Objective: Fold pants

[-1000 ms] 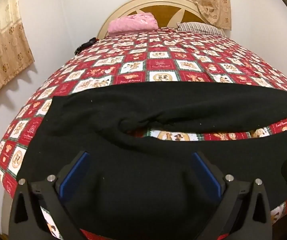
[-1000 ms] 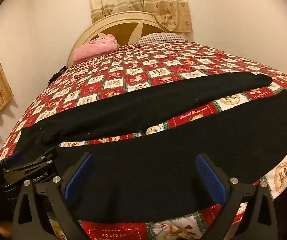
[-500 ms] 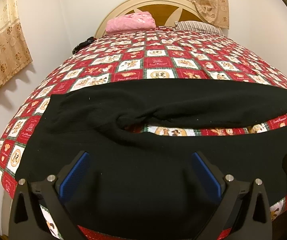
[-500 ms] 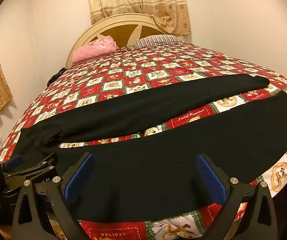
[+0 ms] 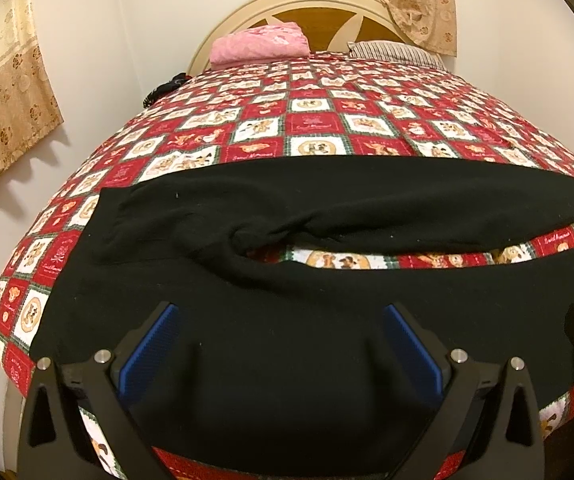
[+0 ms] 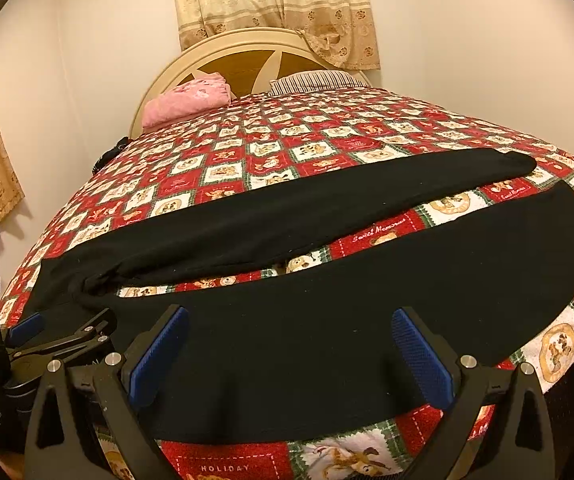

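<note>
Although the black pants [image 6: 287, 216] are spread flat across the near part of the bed [image 5: 319, 120], no fold has been made yet — treat the task as barely started. The garment lies crosswise on the red-and-white patchwork quilt [image 6: 271, 148], with its waist end toward your left and the two legs running toward your right. The legs are parted in a narrow V, and a strip of quilt shows between them. The far leg lies smooth; the near leg reaches almost to the edge of the bed in front of you. A small bunched wrinkle sits at the crotch, where the legs join.

Check your tools. The left gripper [image 5: 279, 344] hovers above the waist and upper part of the near leg, its blue-padded jaws wide apart and holding nothing. The right gripper [image 6: 291, 348] hovers above the middle of the near leg, its jaws likewise wide apart and empty. Whether either tool touches the cloth cannot be told from these views.

Work remaining, as a judgement: bring one leg over the other so that the legs stack, smooth the crotch wrinkle, then fold the stacked length once or twice into a compact bundle. All of these steps are outstanding.

Containers — none is in view. Loose items at the headboard [image 6: 255, 52] are a folded pink blanket [image 5: 261, 44] and a striped pillow [image 6: 311, 80], both well apart from the pants.
</note>
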Available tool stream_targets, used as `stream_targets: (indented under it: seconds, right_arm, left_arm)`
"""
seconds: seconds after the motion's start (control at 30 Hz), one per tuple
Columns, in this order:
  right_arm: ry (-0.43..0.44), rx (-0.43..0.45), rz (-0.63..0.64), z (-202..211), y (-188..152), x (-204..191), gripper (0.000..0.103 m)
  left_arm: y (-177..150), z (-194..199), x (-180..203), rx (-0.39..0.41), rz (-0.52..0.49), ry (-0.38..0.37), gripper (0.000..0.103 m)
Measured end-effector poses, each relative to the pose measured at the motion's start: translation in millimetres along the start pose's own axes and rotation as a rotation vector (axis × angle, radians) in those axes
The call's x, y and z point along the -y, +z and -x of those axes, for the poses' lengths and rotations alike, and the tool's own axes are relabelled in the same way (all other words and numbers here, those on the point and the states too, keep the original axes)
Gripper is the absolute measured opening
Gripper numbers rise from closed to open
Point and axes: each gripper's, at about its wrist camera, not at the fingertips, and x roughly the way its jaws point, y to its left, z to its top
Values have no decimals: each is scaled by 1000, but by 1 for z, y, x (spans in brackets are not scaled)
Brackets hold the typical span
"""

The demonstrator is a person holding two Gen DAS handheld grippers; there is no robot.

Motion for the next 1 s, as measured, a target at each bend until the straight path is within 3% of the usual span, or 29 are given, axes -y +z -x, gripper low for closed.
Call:
stream_targets:
  seconds: [1.0]
  right_arm:
    - [7,-15,0,-4,-3,-3,102]
  left_arm:
    - [0,0,-1,-4,0,-2,103]
